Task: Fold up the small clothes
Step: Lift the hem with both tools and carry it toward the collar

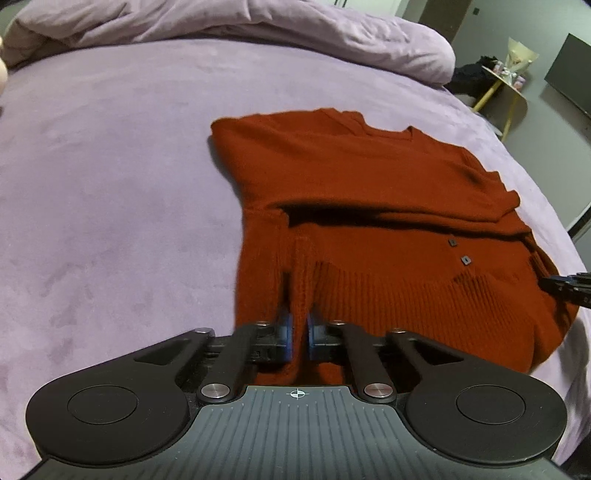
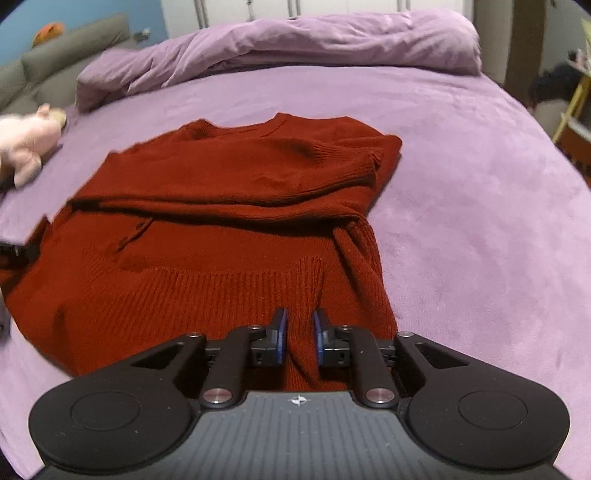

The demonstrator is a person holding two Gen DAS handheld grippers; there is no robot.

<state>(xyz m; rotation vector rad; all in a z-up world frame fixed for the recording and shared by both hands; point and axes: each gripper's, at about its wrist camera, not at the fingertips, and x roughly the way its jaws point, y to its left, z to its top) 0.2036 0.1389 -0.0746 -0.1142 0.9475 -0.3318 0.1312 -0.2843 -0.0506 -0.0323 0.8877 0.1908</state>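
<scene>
Purple bed [image 1: 110, 184], soft velvety cover, rumpled duvet [image 2: 295, 40] at far end. Red knit sweater [image 1: 369, 177] flat on bed, sleeves folded across. Left gripper [image 1: 299, 332] angled down, pinching ribbed hem. Right gripper [image 2: 300, 336] angled down, pinching hem's other corner. Pink plush [image 2: 26, 144] at bed's edge.

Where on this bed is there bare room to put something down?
Bare sheet lies between the red sweater and the bunched duvet, and right of the sweater in the right wrist view. Crowded: the pink plush toy.
</scene>
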